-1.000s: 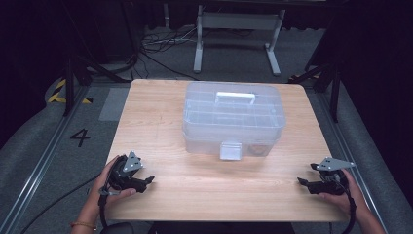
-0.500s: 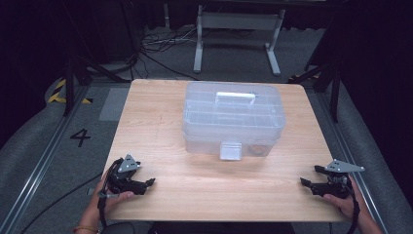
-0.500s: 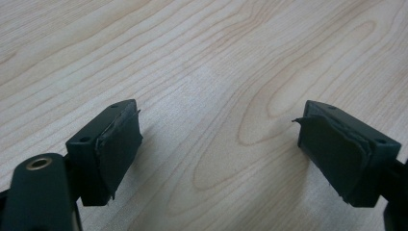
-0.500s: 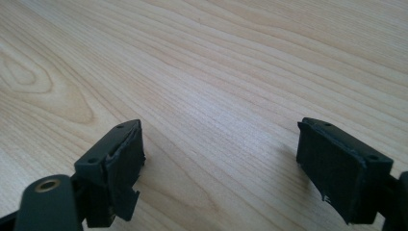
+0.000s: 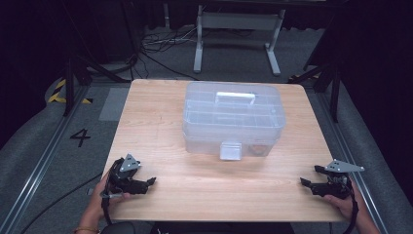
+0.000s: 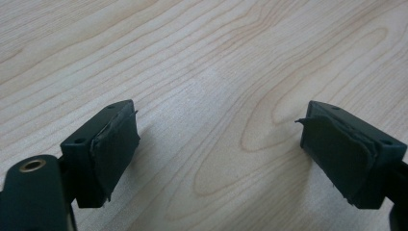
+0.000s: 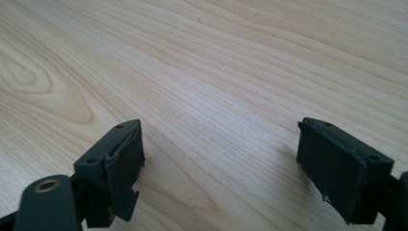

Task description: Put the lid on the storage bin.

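Clear plastic box (image 5: 234, 119), lid closed, mid-table (image 5: 160, 107); left gripper (image 5: 146, 183) and right gripper (image 5: 308, 176) at near corners, well apart from it, jaws just opened wide, nothing between.

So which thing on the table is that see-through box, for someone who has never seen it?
Find the wooden table. At its middle, toward the far edge, sits the clear plastic box. It alone is transparent, with a white handle on the lid and a latch in front.
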Tool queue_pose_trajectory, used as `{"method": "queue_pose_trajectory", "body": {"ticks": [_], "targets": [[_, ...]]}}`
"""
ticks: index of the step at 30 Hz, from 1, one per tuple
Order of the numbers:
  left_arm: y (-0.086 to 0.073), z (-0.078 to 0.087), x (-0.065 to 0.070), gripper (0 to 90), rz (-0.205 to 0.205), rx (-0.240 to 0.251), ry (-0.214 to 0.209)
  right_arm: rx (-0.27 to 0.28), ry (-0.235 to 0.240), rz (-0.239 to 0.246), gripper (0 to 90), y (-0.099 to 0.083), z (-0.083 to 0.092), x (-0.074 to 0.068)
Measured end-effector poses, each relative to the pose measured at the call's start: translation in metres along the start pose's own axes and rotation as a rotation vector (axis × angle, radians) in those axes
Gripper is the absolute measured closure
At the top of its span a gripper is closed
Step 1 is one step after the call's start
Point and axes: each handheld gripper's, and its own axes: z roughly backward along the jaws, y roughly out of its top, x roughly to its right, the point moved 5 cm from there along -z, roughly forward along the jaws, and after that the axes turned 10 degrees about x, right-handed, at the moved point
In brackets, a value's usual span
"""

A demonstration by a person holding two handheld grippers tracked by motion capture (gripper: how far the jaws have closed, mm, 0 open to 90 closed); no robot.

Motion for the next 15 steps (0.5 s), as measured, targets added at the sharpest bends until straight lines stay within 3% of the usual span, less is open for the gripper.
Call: {"method": "queue_pose_trajectory", "body": {"ticks": [15], "targets": [[0.0022,-0.0040,0.0013,10.0,0.023,-0.006,0.025,0.000,0.000,0.000,17.0,0.0000,0.0000,0.0000]]}}
